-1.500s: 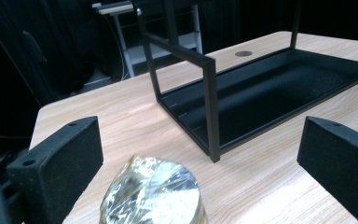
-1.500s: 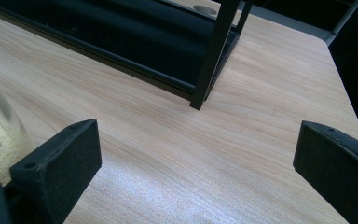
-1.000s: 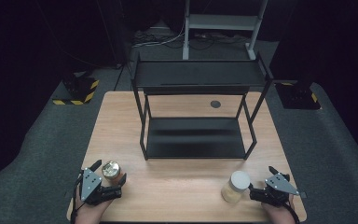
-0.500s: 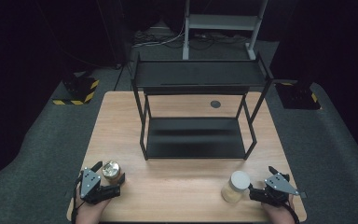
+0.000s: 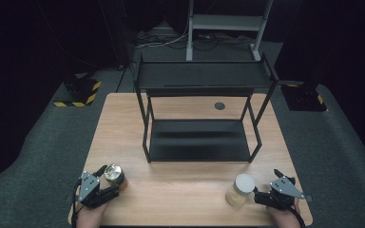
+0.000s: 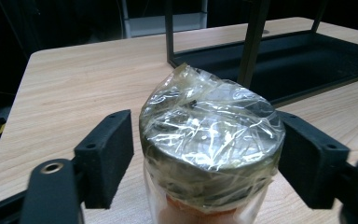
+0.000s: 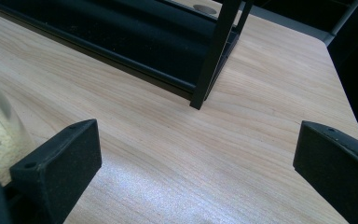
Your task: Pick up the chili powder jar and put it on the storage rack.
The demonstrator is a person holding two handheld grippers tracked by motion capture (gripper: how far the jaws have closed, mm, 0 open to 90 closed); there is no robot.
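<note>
The jar (image 6: 209,154), upright near the table's (image 5: 180,190) front left corner, stands between the left gripper's (image 6: 205,161) jaws, which have just been closing, pads at or almost on its wrapped lid. The right gripper (image 7: 193,172) is spread wide and empty, with a second jar (image 5: 240,190) just to its left.

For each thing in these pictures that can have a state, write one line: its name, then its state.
Film-covered jar: upright on the table, lid on, between the left gripper's fingers.
Left gripper: fingers just closing in; right one touching the jar, left one a sliver off.
White-lidded jar: upright, closed, not held.
Right gripper: open, empty.
Rack: both shelves bare.
</note>
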